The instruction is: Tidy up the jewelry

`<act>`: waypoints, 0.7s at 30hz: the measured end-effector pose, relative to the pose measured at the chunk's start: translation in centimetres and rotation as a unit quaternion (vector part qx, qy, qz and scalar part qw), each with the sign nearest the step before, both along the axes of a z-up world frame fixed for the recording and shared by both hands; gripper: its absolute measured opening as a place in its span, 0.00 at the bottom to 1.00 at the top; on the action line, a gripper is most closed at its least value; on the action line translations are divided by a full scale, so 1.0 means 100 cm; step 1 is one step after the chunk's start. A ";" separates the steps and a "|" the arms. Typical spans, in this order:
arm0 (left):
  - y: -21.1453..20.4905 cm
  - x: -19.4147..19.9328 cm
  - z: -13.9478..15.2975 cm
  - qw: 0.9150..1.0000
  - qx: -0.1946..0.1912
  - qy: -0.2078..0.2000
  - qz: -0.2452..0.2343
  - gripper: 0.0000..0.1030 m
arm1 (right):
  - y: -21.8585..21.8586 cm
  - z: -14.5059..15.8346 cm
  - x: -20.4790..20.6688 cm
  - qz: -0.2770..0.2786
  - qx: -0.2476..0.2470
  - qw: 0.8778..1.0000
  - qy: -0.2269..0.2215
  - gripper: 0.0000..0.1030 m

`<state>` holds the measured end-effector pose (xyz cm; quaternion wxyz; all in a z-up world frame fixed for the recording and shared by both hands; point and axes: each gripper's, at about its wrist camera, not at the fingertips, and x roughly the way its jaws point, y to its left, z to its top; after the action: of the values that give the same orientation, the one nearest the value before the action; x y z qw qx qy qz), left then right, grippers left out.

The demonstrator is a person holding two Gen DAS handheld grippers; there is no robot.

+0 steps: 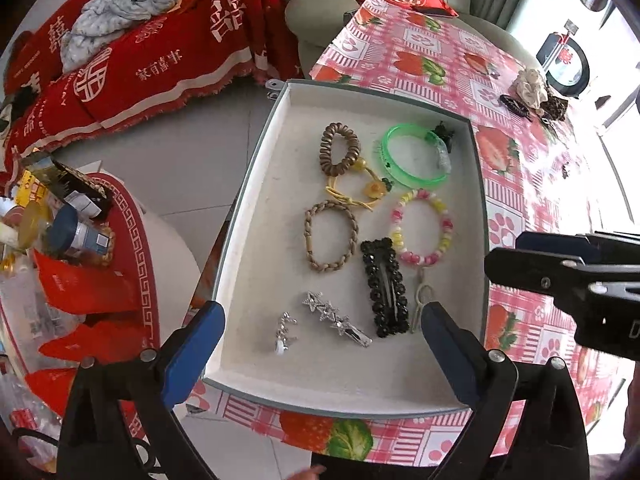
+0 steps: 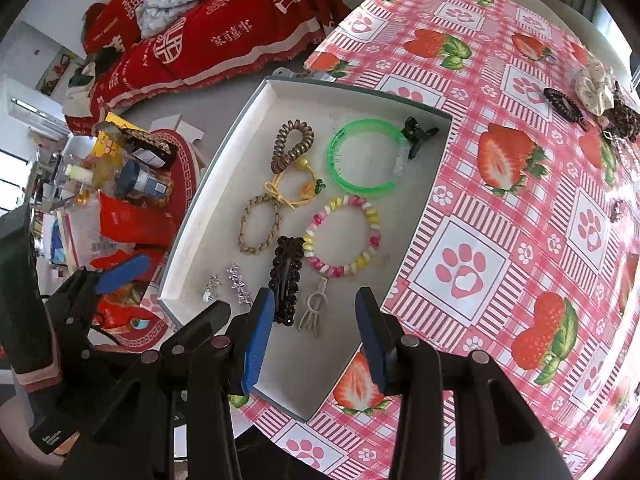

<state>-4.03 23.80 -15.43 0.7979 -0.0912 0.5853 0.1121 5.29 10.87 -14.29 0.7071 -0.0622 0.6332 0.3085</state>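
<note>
A white tray (image 1: 256,184) (image 2: 224,168) lies on the strawberry tablecloth and holds several pieces: a green bangle (image 1: 416,156) (image 2: 362,158), a pink and yellow bead bracelet (image 1: 424,226) (image 2: 344,236), a black rhinestone clip (image 1: 384,288) (image 2: 286,278), brown hair ties (image 1: 340,148), a silver star clip (image 1: 336,318) and a small beige clip (image 2: 314,312). My left gripper (image 1: 322,340) is open and empty over the tray's near edge. My right gripper (image 2: 314,334) is open and empty just above the beige clip, and it also shows in the left wrist view (image 1: 560,276).
More hair pieces, a cream scrunchie (image 2: 596,88) and a dark clip (image 2: 562,104), lie at the table's far right. A round red side table (image 1: 132,240) crowded with bottles and packets stands left of the tray. A sofa with a red cover (image 1: 160,52) is behind.
</note>
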 end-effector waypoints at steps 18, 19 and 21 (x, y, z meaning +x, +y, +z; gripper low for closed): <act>0.024 -0.045 0.080 0.998 0.029 -0.029 0.055 1.00 | -0.011 0.055 -0.013 -0.003 -0.031 0.999 -0.043 0.86; 0.024 -0.046 0.085 0.997 0.033 -0.031 0.055 1.00 | -0.012 0.059 -0.014 -0.001 -0.033 0.998 -0.048 0.87; 0.021 -0.046 0.093 0.997 0.039 -0.028 0.053 1.00 | -0.013 0.067 -0.017 -0.002 -0.035 0.998 -0.057 1.00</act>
<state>-8.66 25.86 -6.12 0.8102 -0.0935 0.5518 0.1744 3.62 9.53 -7.60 0.7399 -0.1035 0.6025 0.2807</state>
